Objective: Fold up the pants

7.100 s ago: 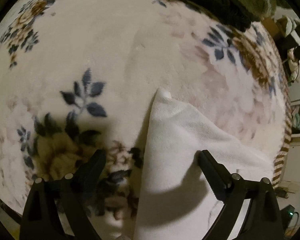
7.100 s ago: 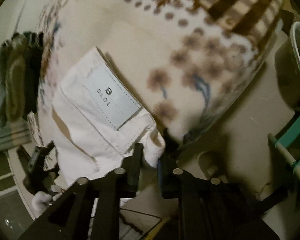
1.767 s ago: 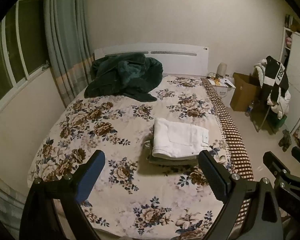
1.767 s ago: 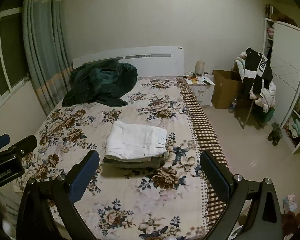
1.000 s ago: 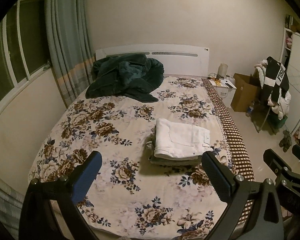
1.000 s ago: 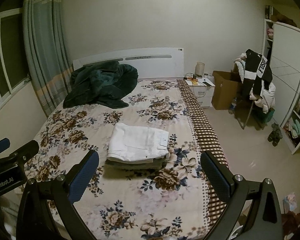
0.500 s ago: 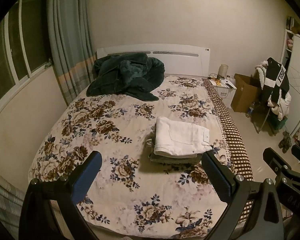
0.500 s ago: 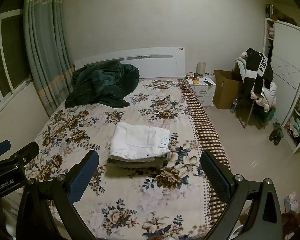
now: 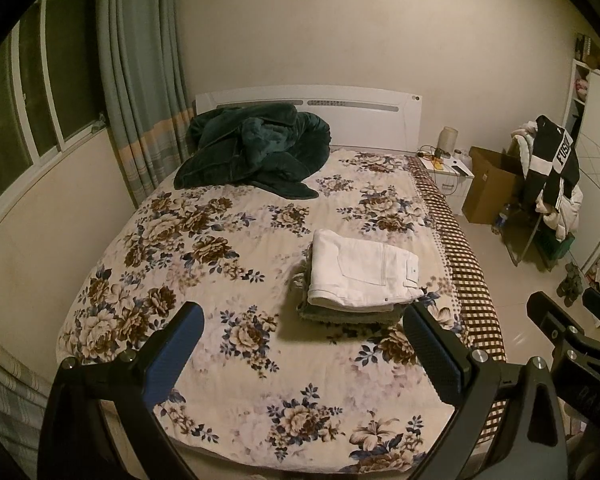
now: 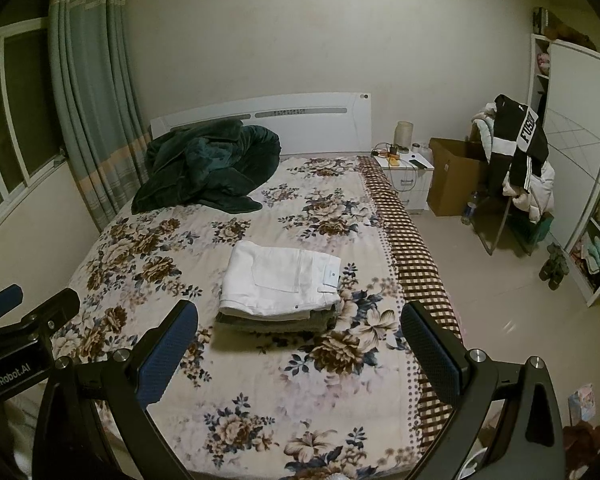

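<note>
Since seven seconds ago, when both grippers were down at the white cloth on the blanket, they have been drawn back to the foot of the bed, and little has shifted in the last half second. The bed point(image 9: 236, 280), covered by a floral blanket point(image 10: 260, 380) with a brown checked border, fills both views. A dark green quilt point(image 9: 256, 152) is heaped against the white headboard point(image 10: 300, 120). A grey-green curtain point(image 9: 140, 80) hangs at the window, and a cardboard box point(image 10: 456, 176) and a chair draped with clothes point(image 10: 520, 160) are seen by the far wall. Nothing stands between the grippers and the pants. The white pants point(image 10: 280, 280) are folded into a neat rectangle, pocket and small label uppermost, and are laid on top of a folded grey-green garment point(image 10: 276, 324) toward the bed's checked side. The left gripper point(image 9: 300, 354) is held wide apart and empty, well short of the pile. The right gripper point(image 10: 300, 354) is likewise spread and empty.
</note>
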Available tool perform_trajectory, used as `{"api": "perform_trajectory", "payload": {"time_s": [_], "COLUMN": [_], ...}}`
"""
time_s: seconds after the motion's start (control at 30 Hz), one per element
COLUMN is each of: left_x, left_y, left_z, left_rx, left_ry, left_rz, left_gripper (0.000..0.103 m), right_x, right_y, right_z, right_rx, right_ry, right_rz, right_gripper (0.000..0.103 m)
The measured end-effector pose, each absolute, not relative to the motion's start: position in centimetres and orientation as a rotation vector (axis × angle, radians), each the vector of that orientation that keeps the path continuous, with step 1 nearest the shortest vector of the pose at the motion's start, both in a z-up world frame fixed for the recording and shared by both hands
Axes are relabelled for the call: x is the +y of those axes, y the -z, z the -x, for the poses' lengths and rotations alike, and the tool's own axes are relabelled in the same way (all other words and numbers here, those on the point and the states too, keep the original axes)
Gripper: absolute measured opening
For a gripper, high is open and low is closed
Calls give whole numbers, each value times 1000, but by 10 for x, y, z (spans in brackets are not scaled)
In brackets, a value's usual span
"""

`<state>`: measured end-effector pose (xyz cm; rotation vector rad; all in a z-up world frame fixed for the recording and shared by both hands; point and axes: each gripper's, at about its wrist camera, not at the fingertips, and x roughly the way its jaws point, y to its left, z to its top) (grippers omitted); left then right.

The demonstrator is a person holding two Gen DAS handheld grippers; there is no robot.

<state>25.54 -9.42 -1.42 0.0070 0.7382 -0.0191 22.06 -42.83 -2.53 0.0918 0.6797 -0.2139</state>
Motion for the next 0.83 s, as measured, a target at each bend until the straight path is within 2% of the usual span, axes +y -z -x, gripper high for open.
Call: {"api": "perform_trajectory", "payload": {"time_s": [0.83], "left_x": [-92], "left_y": [14], "left_z": [-247], "left_rx": [730], "left_ry": [18], "left_rz": [-6], "left_gripper": [102], "right_x": [-428], "right_y": [25], "right_z": [-220], "right_rx": [681], "right_ry": [213], "right_rz": [-94], "right_gripper": [103]}}
